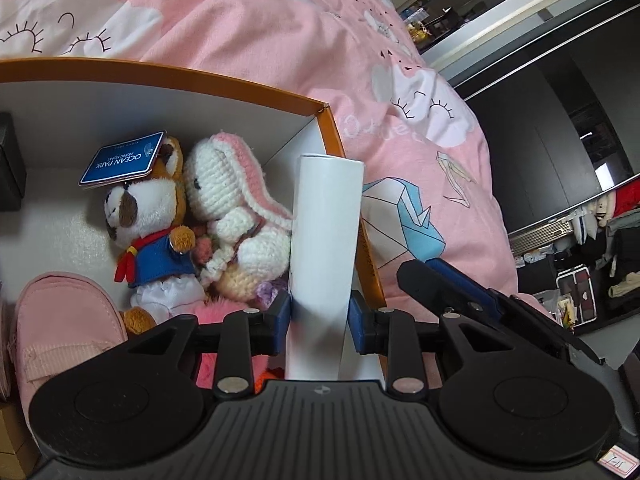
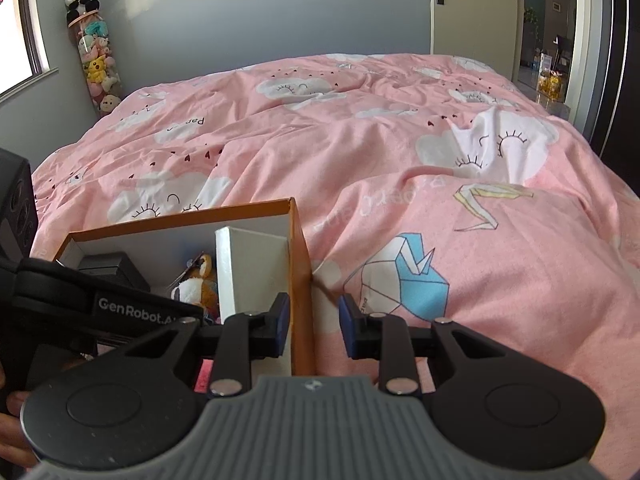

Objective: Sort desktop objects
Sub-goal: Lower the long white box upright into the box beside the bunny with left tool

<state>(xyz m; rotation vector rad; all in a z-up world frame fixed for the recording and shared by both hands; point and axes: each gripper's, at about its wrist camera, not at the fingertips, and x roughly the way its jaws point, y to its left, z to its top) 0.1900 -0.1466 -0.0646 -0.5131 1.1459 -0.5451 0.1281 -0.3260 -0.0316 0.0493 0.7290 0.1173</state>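
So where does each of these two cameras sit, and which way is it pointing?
Left wrist: on the left gripper, looking down into the orange box at plush toys; its fingers flank a white box.
Right wrist: on the right gripper, facing across the pink bed; its fingers straddle the orange box's wall; a hand shows.
Shared: orange box, white box, pink bed.

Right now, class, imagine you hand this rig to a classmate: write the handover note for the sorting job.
Left gripper: pads flank the white box, upright in a corner of the orange box; grip unclear.
Right gripper: open, straddling the orange box's side wall, holding nothing.
Done: plush dog, crochet rabbit and pink pouch are inside.
Left: release the white box if it stands; no other loose items in view.
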